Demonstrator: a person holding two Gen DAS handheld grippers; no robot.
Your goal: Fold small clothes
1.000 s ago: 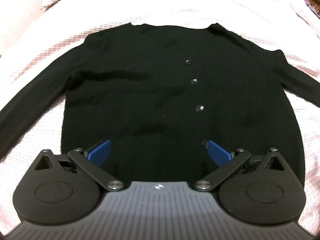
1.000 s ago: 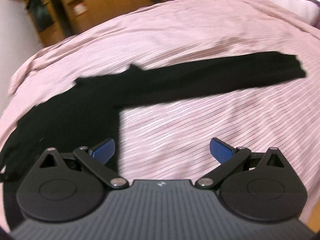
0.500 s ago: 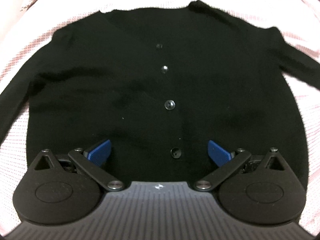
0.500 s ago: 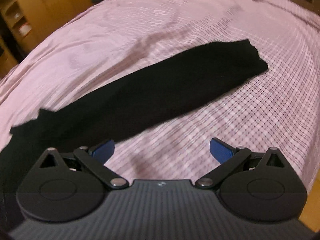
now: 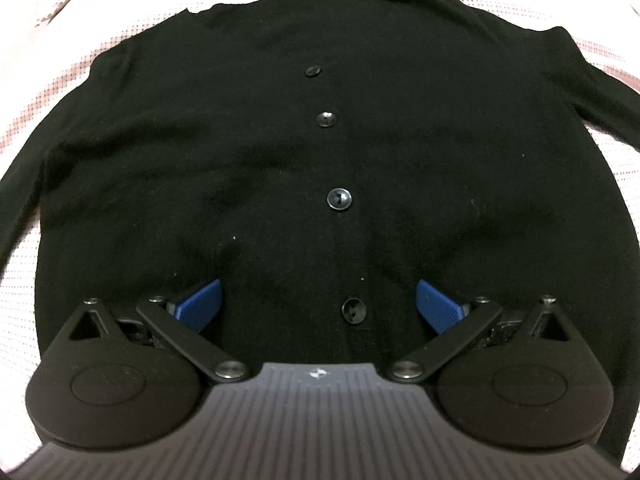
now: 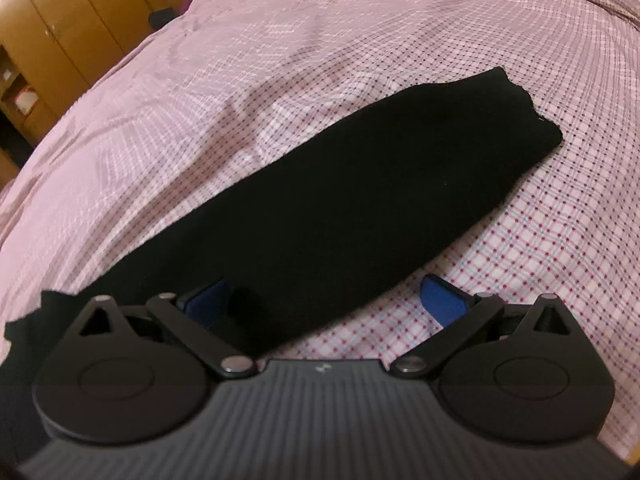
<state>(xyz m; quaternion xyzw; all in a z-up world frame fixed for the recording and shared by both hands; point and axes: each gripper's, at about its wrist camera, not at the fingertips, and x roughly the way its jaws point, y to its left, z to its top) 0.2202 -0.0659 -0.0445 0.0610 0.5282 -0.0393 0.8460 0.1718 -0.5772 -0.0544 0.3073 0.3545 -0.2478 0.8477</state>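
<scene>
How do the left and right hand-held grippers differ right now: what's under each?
The left hand-held gripper sits over the cardigan body, straddling the lowest button. The right hand-held gripper sits over the outstretched sleeve, with checked bedsheet beneath its right finger. Both are open and hold nothing.

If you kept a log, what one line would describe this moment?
stage: pre-fold | cardigan: flat on bedsheet, buttoned | left gripper: open above hem | right gripper: open over sleeve

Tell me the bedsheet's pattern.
Pink and white check on the bedsheet, clearest in the right wrist view.
</scene>
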